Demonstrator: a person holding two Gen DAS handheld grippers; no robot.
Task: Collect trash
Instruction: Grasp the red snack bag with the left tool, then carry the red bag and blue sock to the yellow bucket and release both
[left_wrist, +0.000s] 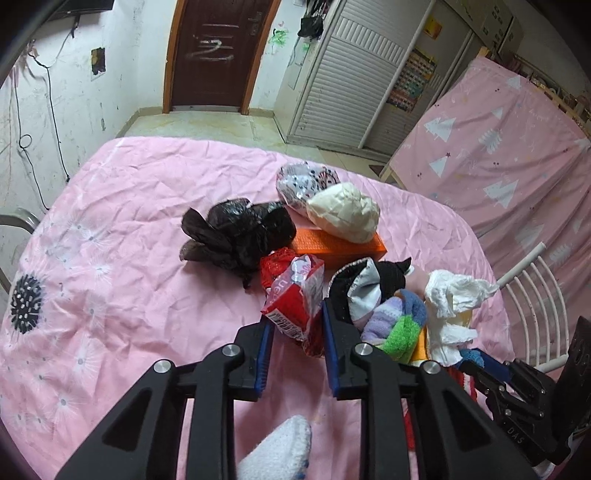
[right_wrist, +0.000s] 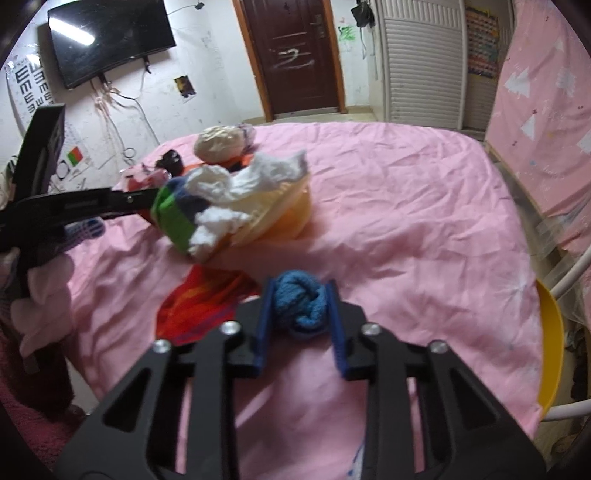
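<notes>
A round table under a wrinkled pink cloth (left_wrist: 129, 229) printed with dandelion heads fills both views. Behind it stand a dark brown door (left_wrist: 218, 51), scuffed white walls with trailing cables, a slatted white wardrobe (left_wrist: 351, 85) and a pink tree-print sheet (left_wrist: 498, 147); the right wrist view also shows a wall-mounted television (right_wrist: 110, 40).

The left gripper (left_wrist: 297, 325) has its blue pads pressed on a red-and-white snack wrapper (left_wrist: 295, 295) — the wrapper's long axis runs from the jaws up and away toward the table's middle, its crumpled far end near a black plastic bag (left_wrist: 240, 232). Beyond lie an orange box (left_wrist: 340, 247), a cream bundle (left_wrist: 343, 214) on it, and a patterned bag (left_wrist: 303, 181).

The right gripper (right_wrist: 301, 306) is clamped on a balled blue sock (right_wrist: 301, 302) near the table's near edge. Just beyond it sits a red-orange cloth (right_wrist: 199, 306), then a yellow bowl (right_wrist: 291, 210) — crumpled white tissue (right_wrist: 251, 188) heaped in it, a green-and-blue fuzzy sock (right_wrist: 173, 218) at its left side.
</notes>
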